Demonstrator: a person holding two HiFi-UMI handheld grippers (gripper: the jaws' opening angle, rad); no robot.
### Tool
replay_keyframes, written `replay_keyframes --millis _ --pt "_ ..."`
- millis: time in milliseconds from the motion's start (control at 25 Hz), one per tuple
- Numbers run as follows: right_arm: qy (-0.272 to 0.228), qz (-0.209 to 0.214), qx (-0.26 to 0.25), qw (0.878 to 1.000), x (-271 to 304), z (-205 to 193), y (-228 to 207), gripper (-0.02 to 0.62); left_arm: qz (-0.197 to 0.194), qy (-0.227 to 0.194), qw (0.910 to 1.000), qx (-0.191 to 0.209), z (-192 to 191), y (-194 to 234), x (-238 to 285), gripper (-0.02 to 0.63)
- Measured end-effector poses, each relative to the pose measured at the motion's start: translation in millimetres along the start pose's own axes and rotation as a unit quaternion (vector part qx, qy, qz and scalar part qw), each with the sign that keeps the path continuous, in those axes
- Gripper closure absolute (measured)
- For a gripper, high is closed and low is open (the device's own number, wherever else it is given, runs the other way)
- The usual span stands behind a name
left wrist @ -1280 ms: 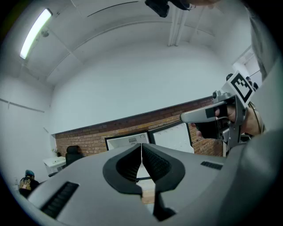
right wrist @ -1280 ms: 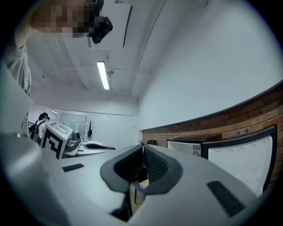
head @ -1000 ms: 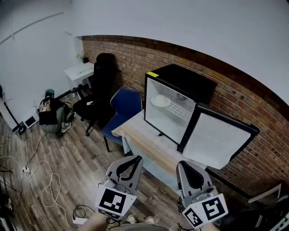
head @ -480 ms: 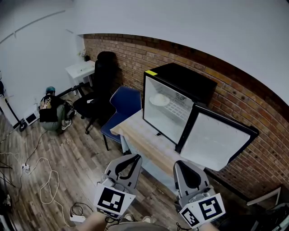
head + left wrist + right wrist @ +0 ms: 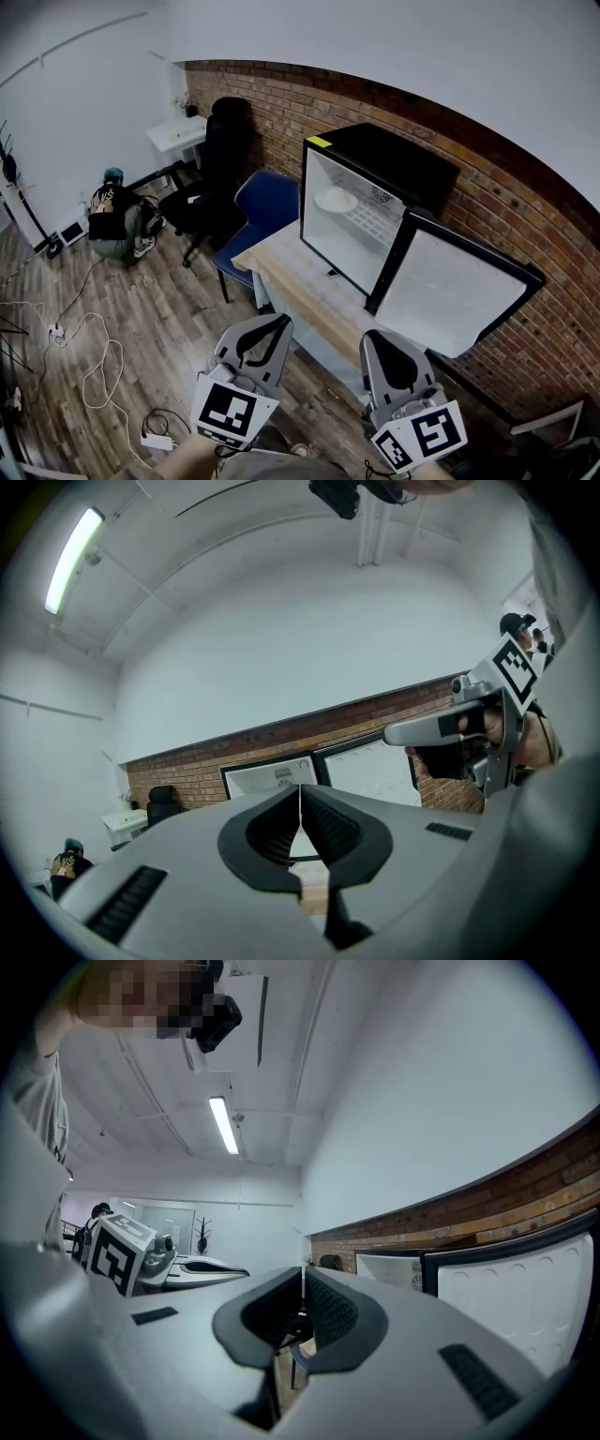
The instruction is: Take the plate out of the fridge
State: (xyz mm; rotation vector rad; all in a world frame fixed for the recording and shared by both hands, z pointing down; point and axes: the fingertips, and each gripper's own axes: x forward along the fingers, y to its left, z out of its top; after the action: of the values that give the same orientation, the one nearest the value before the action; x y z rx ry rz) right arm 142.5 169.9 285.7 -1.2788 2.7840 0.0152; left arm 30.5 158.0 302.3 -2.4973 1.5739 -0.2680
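A small black fridge stands on a wooden table against the brick wall, its door swung open to the right. Inside, a white plate lies on the upper wire shelf. My left gripper and right gripper hover side by side in front of the table, well short of the fridge. Both are shut with nothing between the jaws. In the left gripper view the left gripper points at the fridge. In the right gripper view the right gripper points left of the open door.
A blue chair is tucked at the table's left end, with a black office chair behind it. A person crouches by the left wall. Cables lie on the wooden floor, and a white side table stands in the corner.
The head view has shifted a little, so the room sits slightly to the right in the frame. Both grippers stay shut and hold about the same place.
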Motion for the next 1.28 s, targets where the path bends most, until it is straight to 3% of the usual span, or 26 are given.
replay_keyframes --millis 440,640,1280 --pt "-0.001 0.002 0.0 1.0 20.2 -10.7 -13.2 0.563 0.004 0.004 1.0 -0.006 -12.0 8.8 18.9 0.586" --pt "0.001 -0.006 -0.004 1.0 37.3 -17.2 -25.2 0.563 -0.008 -0.005 0.9999 0.008 -18.3 17.4 38.9 0.586" --pt "0.022 -0.019 0.001 1.0 140.8 -36.2 -65.2 0.563 -0.017 0.002 0.9998 -0.012 -37.1 93.6 116.7 0.586"
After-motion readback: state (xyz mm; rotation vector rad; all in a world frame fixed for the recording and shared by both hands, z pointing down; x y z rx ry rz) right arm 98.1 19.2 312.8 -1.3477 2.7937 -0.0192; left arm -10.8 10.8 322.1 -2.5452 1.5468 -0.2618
